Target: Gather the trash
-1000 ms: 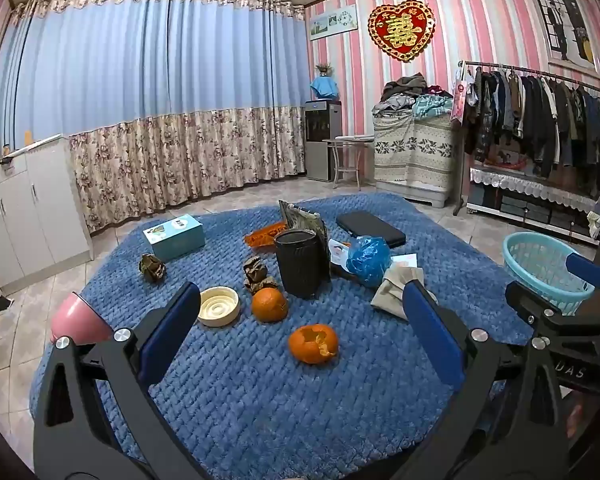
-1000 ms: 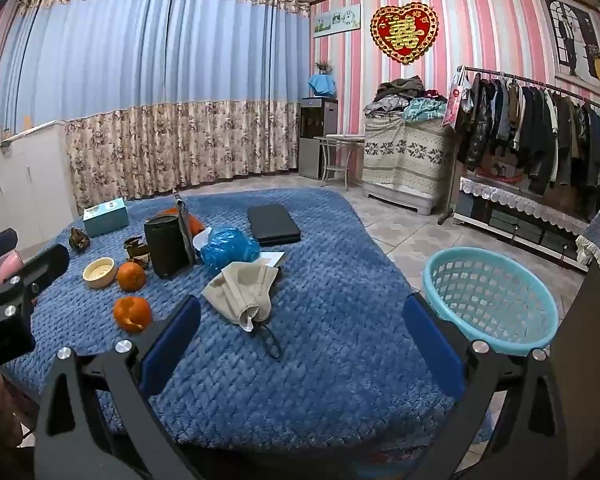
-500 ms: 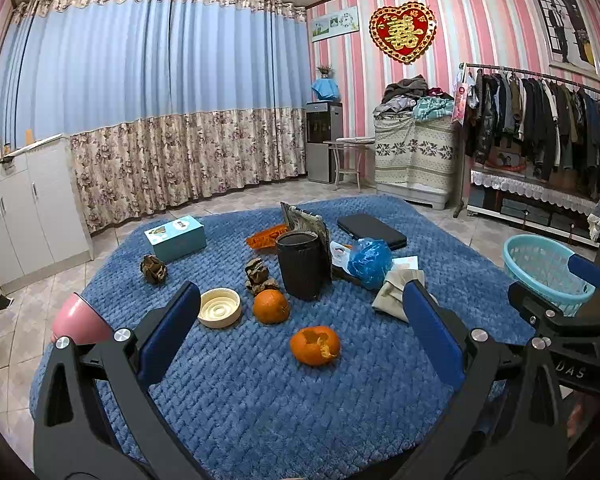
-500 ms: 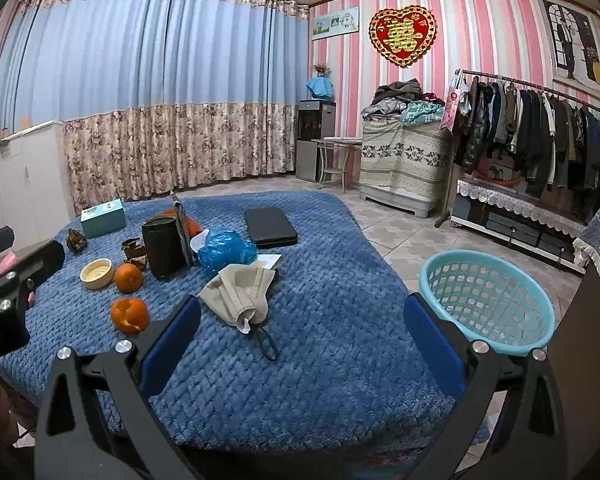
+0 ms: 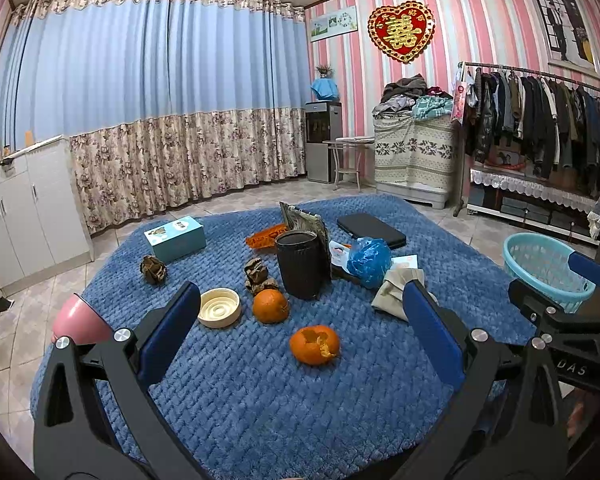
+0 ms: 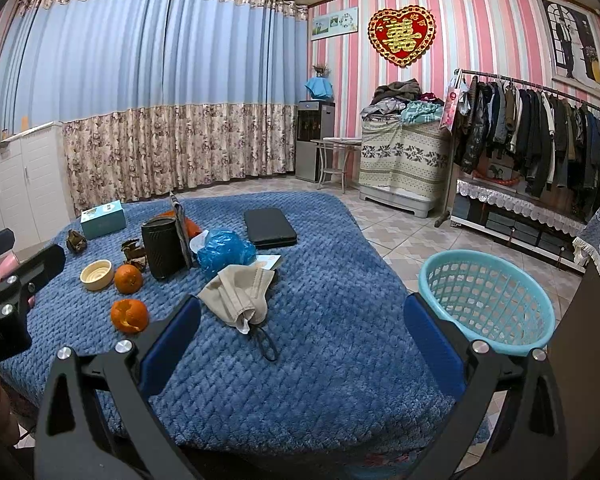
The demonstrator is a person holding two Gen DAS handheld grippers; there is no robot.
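Both sets of fingers spread, empty. Peeled orange (image 5: 314, 345) on blue blanket (image 5: 260, 392), before black bin (image 5: 300, 264); whole orange (image 5: 271, 306), cream lid (image 5: 219, 307), crumpled mask (image 6: 238, 294) beside it. Basket (image 6: 486, 300) well right.

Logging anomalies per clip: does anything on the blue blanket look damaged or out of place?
Yes. The nearer orange has its peel torn open, unlike the whole orange behind it. Crumpled brown wads and a used face mask lie loose on the blanket.

Home bedroom: curtains (image 5: 160, 92), clothes rack (image 5: 540, 116).
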